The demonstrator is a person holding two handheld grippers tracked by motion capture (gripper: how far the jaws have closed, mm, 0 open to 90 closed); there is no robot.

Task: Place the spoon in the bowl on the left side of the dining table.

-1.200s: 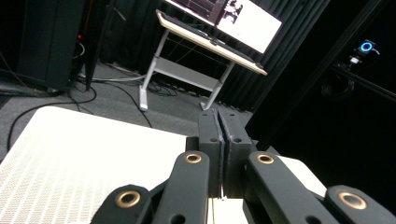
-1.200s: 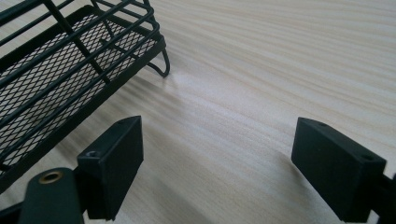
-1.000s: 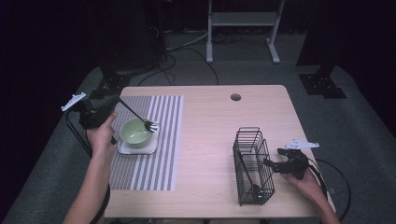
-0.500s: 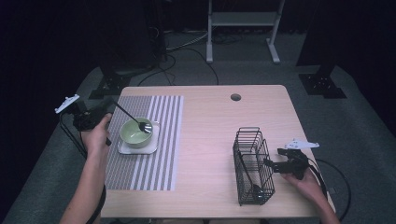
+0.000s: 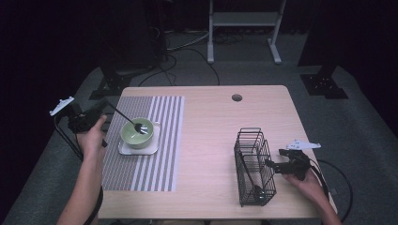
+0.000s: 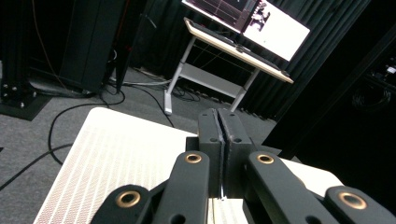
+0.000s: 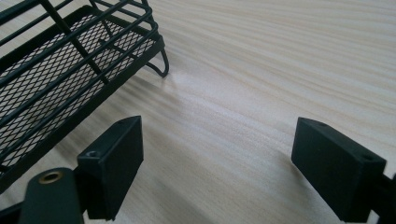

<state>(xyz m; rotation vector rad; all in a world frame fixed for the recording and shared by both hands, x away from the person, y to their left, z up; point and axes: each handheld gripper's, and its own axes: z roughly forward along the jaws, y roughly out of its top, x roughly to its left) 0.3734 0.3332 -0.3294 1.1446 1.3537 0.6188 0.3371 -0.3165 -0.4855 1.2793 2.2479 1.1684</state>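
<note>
A dark spoon (image 5: 127,118) runs from my left gripper (image 5: 104,107) down into a green bowl (image 5: 133,136), with its head resting inside the bowl. The bowl stands on a small white square plate (image 5: 124,150) on a striped placemat (image 5: 159,140). In the left gripper view my left gripper (image 6: 218,116) has its jaws pressed together on a thin sliver of handle and points out over the table. My right gripper (image 5: 271,164) rests low at the right of a black wire basket (image 5: 253,164). In its own view my right gripper (image 7: 217,154) stands open over bare wood, with the basket (image 7: 60,60) to its left.
The wooden table (image 5: 216,122) has a round cable hole (image 5: 237,97) near its far edge. Beyond the table are a white desk frame (image 5: 244,28), dark stands and cables on grey carpet. Bare wood lies between the placemat and the basket.
My left hand has drifted left and a little nearer, drawing the spoon's head leftward within the bowl. The right hand and the basket have stayed put.
</note>
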